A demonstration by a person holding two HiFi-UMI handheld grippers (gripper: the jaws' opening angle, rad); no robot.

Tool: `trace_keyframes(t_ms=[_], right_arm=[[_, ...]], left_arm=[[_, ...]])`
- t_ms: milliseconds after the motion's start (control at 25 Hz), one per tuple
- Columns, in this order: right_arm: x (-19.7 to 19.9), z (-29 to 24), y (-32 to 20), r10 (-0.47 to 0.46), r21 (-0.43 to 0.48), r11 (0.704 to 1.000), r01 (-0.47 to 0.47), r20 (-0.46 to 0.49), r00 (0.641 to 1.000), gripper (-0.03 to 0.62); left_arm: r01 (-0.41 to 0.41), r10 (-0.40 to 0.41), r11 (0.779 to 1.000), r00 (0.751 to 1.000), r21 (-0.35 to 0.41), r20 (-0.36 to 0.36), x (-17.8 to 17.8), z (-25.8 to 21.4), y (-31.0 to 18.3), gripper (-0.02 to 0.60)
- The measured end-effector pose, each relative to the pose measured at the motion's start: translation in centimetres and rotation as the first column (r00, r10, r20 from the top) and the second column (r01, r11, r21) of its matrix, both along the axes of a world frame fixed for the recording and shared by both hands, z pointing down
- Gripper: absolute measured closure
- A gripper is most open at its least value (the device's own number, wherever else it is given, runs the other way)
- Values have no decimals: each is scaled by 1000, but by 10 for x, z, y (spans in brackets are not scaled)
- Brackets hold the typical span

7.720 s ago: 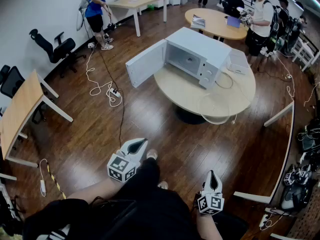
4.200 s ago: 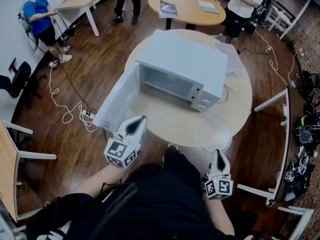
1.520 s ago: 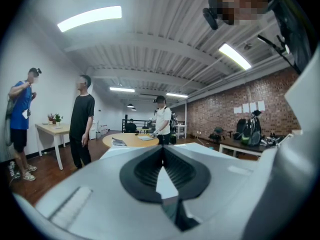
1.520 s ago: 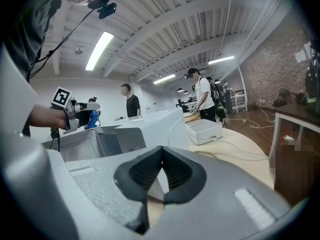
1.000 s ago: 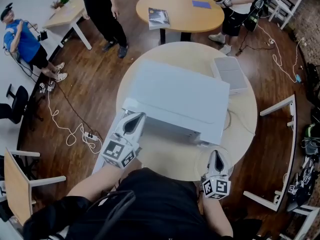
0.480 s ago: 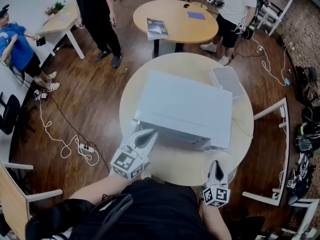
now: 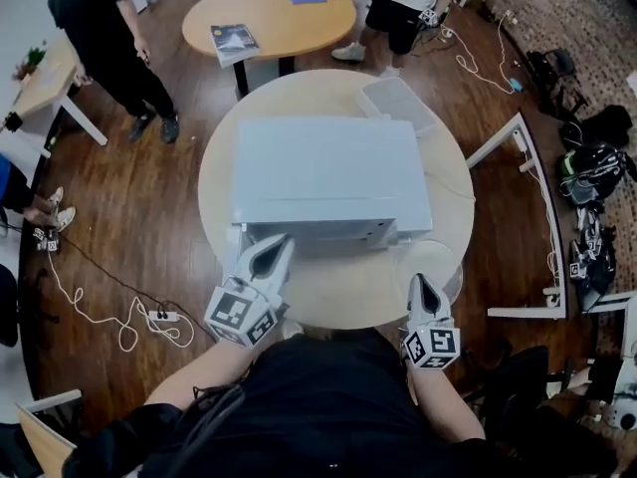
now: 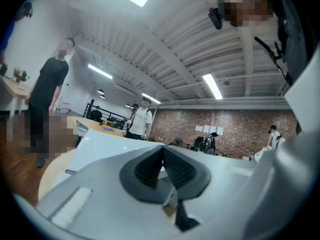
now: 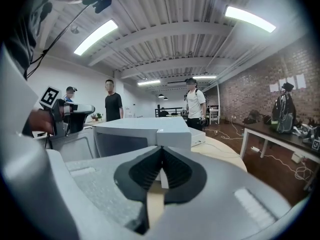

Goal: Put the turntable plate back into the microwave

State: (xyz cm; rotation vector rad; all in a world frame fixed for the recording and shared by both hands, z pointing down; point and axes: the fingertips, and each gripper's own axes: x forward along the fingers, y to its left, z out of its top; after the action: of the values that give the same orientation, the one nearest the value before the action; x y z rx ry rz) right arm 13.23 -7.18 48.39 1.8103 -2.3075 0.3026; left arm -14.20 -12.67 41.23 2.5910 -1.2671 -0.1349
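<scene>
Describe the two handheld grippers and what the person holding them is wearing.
The left gripper and right gripper both have light grey, tapering shells lined with black ribbed pads. Each carries a white cube printed with black square markers. The person wears a black top.

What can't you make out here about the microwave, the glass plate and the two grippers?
- Inside of the microwave: head view, its own top covers it.
- Glass plate: head view, the right gripper covers part of it; whether they touch is unclear.
- Microwave front: left gripper view, mostly behind the left gripper and its body.
- Print on the book: head view, too small.
</scene>
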Motion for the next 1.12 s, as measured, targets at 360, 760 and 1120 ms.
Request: trace_keyframes(t_ms=[360,760,1120], right_arm=[[-16,8,-7,14,-19,1000,-14,3,1000,592],[11,30,-26,-62,-26,998,60,-74,995,592],[68,80,-2,-183,-111,980,165,-189,965,592]], left_arm=[[-17,16,1000,999,-25,-31,-17,-4,4,575],[45,-44,999,998,6,-53,-12,-18,-2,575],[34,-35,999,999,28,25,22,-17,0,575]])
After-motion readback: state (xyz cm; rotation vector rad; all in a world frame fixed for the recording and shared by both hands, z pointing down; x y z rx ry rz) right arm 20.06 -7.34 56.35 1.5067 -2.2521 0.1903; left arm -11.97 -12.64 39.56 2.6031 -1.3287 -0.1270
